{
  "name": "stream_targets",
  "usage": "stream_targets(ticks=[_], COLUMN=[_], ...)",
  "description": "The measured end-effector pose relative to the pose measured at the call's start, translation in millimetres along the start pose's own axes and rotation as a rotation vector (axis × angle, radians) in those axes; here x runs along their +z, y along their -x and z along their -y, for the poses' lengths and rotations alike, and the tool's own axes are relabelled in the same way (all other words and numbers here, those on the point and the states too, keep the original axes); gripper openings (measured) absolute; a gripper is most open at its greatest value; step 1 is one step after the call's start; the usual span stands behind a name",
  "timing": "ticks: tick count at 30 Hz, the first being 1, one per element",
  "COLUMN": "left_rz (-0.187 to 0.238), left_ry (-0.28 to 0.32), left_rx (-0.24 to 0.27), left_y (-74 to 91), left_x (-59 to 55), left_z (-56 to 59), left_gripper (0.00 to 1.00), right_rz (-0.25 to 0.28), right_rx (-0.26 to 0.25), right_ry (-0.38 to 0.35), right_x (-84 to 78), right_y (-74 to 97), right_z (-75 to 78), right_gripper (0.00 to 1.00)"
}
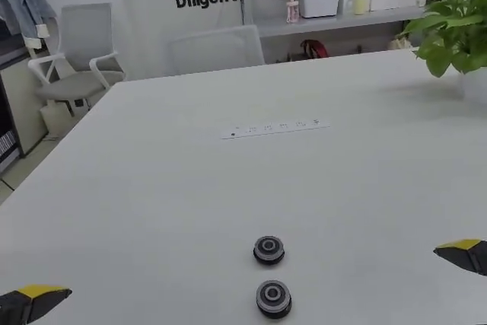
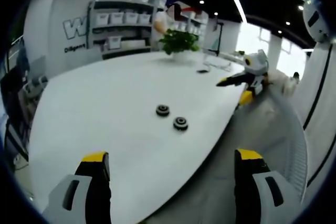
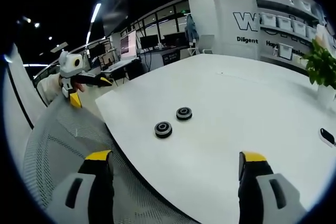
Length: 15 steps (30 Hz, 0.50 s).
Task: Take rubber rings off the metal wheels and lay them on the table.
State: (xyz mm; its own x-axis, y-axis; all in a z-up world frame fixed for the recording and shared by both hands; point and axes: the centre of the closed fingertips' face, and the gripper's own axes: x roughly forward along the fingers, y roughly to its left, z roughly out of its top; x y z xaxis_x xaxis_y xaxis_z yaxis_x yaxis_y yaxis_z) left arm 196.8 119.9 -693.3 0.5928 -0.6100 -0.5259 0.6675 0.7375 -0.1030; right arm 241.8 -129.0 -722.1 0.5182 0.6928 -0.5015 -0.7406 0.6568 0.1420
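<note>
Table point(image 1: 190, 188) w/ 2 wheels point(image 1: 268, 250)

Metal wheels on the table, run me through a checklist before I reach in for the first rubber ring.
1. Both wheels located: ok; far wheel and near wheel lie flat on the table, apart.
2. Rubber rings on both wheels: ok, dark outer bands show; how tightly seated, cannot tell.
3. Left gripper open and unloaded: ok.
4. Right gripper open and unloaded: ok.
5. Bare table beside the wheels for laying rings down: ok.
</note>
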Motion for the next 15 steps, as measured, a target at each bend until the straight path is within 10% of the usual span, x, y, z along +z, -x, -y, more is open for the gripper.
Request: stream_targets(ticks=[15], left_rz=[0.005], left_ry=[0.011], left_rx=[-0.001], left_y=[1.0], left_x=[7.2], left_z=[-9.1], left_gripper=[1.0], right_rz=[0.01], right_rx=[0.029], right_ry=[0.048], right_x=[16.7], right_y=[9.4], right_z=[-1.5], right_gripper=[0.94])
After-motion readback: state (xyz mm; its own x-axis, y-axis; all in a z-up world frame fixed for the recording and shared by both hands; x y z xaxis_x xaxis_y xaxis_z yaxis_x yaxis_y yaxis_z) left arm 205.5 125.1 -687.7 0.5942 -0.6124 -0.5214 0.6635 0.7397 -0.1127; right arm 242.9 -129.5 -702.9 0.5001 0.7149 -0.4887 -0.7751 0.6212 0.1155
